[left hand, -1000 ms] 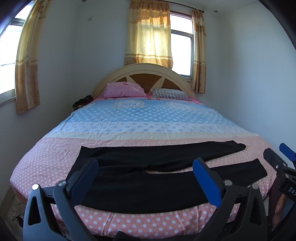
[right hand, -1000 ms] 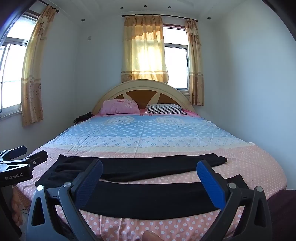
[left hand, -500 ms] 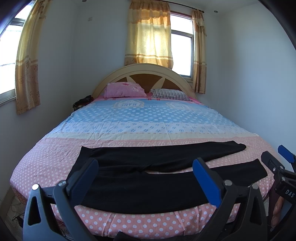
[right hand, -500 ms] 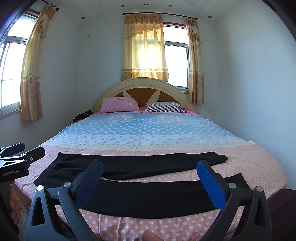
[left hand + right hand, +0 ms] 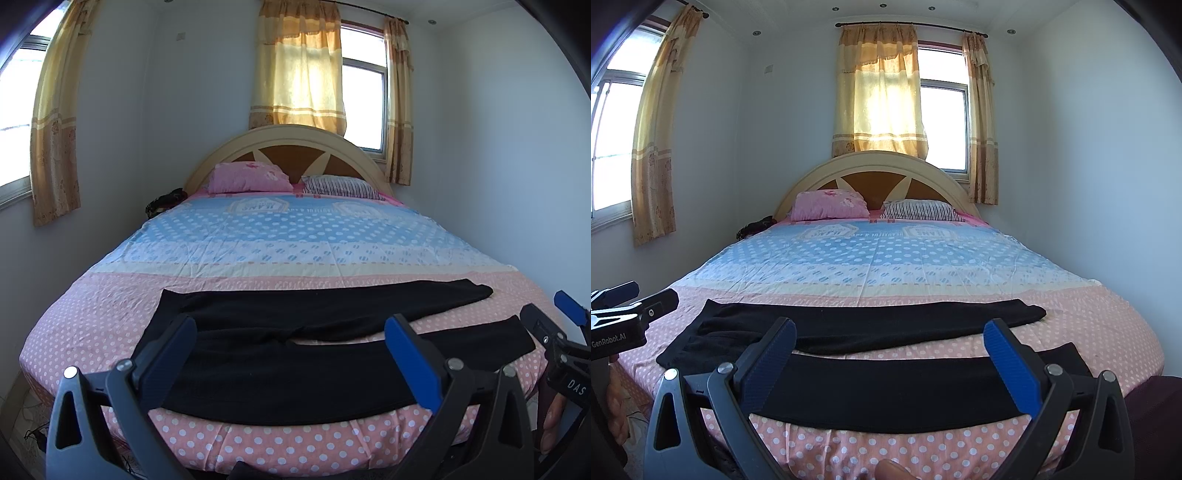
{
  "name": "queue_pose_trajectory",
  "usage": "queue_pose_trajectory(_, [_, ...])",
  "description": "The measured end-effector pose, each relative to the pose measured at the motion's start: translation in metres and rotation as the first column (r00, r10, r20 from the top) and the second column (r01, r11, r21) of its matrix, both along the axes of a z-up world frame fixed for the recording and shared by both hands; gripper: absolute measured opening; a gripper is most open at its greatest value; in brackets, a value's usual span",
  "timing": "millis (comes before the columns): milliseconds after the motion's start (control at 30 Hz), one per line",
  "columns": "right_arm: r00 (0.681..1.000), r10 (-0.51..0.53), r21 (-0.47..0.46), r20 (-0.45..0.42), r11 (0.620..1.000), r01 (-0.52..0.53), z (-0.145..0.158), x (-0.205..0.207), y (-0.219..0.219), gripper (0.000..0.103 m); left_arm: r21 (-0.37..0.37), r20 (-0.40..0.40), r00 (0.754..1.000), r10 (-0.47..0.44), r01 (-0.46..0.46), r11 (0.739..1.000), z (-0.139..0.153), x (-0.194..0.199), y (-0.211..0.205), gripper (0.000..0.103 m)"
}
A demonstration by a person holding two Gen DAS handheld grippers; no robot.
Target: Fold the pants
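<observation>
**Bedroom, pants unfolded at bed's foot**

Polka-dot bed carries black pants across lower frame, long axis left-right, waistband left, 2 legs right. Left tongs and right tongs hover agape, empty; left nearer the waistband.

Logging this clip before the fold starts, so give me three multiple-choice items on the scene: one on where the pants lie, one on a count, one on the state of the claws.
1. Where do the black pants lie?
A. Across the near end of the bed
B. On the pillows
C. On the floor

2. How many pillows lie at the headboard?
A. One
B. Two
C. Four

3. How do the left claw and right claw stand?
A. Both shut on cloth
B. One open, one shut
C. Both open, holding nothing

Key: 1 A, the pants are spread over the pink dotted end, legs apart. 2 B, a pink pillow and a striped pillow. 3 C, blue pads stand wide apart in each view.
</observation>
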State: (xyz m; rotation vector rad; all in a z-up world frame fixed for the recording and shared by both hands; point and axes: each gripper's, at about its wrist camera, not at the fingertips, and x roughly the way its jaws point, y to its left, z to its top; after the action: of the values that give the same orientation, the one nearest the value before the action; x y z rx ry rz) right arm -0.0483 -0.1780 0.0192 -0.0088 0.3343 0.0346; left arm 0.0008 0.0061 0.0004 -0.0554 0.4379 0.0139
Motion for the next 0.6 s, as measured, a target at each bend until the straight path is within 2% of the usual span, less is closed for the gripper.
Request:
queue_pose_trajectory(233, [1.000, 0.001, -0.004, -0.026, 1.000, -0.001, -0.010, 0.009, 0.002, 0.102, 0.002, -0.025, 1.000, 0.002, -0.002, 1.000, -0.010, 0.007, 0.000, 0.103])
queue_pose_trajectory(433, [0.999, 0.008, -0.043, -0.047, 0.999, -0.010, -0.024, 0.019, 0.005, 0.102, 0.014, -0.064, 0.998, 0.014, -0.013, 1.000, -0.027, 0.021, 0.004, 0.103])
queue_pose_trajectory(500, [0.998, 0.017, -0.063, -0.066, 0.998, -0.021, -0.032, 0.028, 0.003, 0.102, 0.059, -0.097, 0.995, 0.014, -0.008, 0.998, -0.036, 0.033, 0.010, 0.103])
queue_pose_trajectory(567, [0.994, 0.012, -0.067, -0.106, 0.998, -0.019, -0.041, 0.040, -0.003, 0.102, 0.113, -0.131, 0.989, 0.064, -0.049, 0.992, -0.048, 0.056, 0.030, 0.103])
queue_pose_trajectory(600, [0.992, 0.008, -0.056, -0.126, 0.998, -0.015, -0.047, 0.047, -0.009, 0.102, 0.109, -0.148, 0.985, 0.091, -0.075, 0.991, -0.053, 0.070, 0.045, 0.103])
